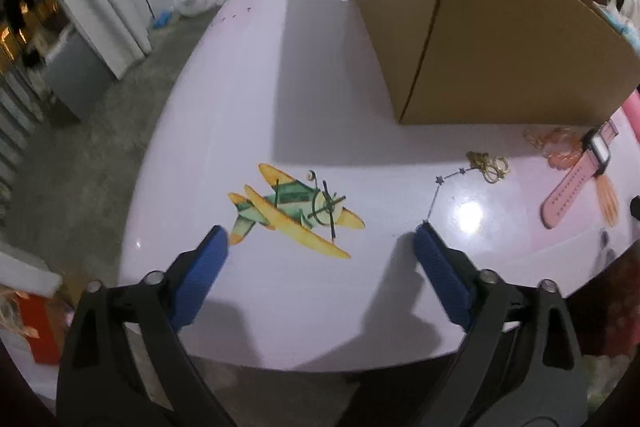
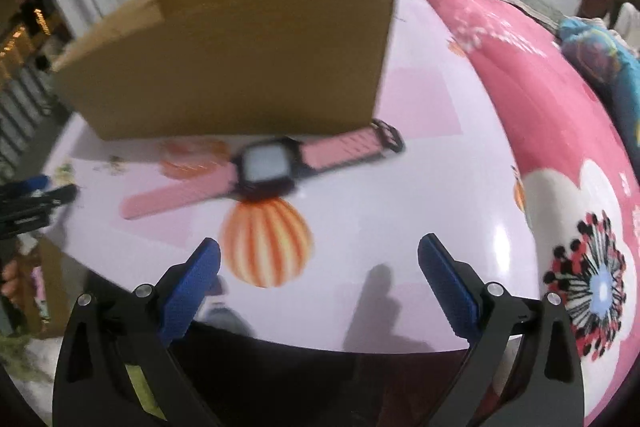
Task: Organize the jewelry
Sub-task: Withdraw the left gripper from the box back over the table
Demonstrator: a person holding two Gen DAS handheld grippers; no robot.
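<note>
Awaiting sorting on your table (image 1: 248,107): pink watch (image 2: 264,167), gold earrings (image 1: 490,167), an orange piece (image 1: 560,147), all lying just before the cardboard box (image 2: 240,67). Your left gripper (image 1: 320,239) and right gripper (image 2: 320,251) are spread wide, empty. Nothing visibly boxed; the box's inside is hidden.

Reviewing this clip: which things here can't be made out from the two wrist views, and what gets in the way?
- Inside of the brown cardboard box: both views show only its outer walls, so any contents are hidden.
- Small gold jewelry pieces: too small in the left wrist view to tell their type.
- Pink-strapped square-faced watch: motion-blurred in the right wrist view; its screen is unreadable.
- Translucent orange item beside the watch: partly covered, unidentifiable.
</note>
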